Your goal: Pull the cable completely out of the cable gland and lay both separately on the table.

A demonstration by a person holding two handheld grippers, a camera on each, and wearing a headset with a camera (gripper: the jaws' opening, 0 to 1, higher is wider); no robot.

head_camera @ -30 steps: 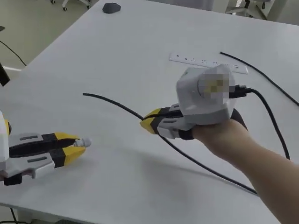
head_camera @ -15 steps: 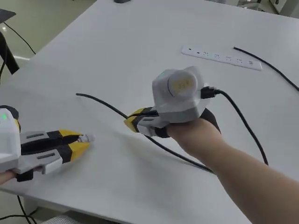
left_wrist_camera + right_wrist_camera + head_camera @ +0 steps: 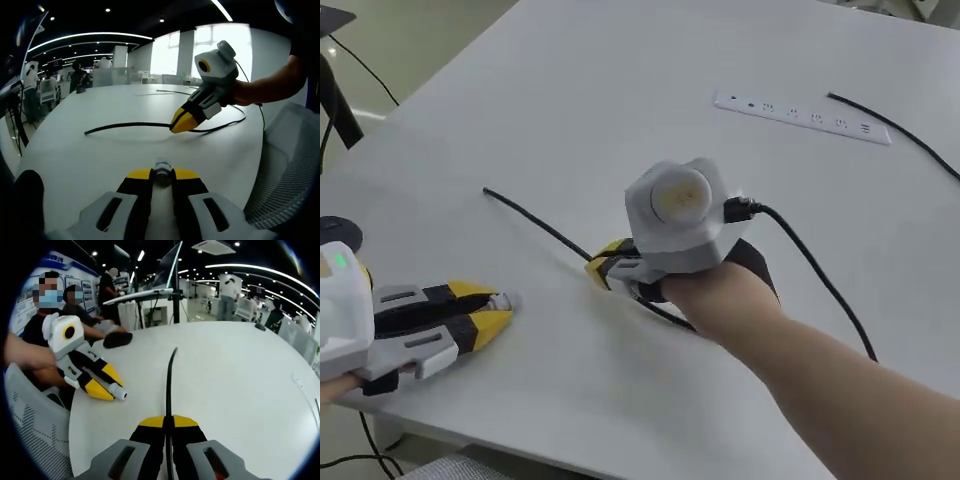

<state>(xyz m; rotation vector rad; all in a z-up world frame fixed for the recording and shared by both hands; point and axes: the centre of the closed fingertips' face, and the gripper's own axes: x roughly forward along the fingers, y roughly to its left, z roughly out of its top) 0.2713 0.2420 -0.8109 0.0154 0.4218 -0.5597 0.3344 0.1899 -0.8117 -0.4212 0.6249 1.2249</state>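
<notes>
My left gripper [image 3: 498,308] sits at the lower left of the head view, its jaws closed on the small grey cable gland [image 3: 507,298], which pokes out from between the yellow tips just above the white counter [image 3: 620,90]. In the left gripper view the gland [image 3: 162,169] shows at bottom centre, pinched between my jaws. My right gripper [image 3: 596,270] is in the middle of the head view, jaws closed around the black cable [image 3: 535,225]. In the right gripper view the cable [image 3: 170,375] runs from between the tips straight up the frame. From the right gripper the cable stretches toward the upper left of the head view and its free end lies on the counter, well apart from the gland; the other stretch disappears under my hand. A white power strip [image 3: 802,116] lies on the counter at the upper right, with a second black cord [image 3: 890,130] just beside it.
</notes>
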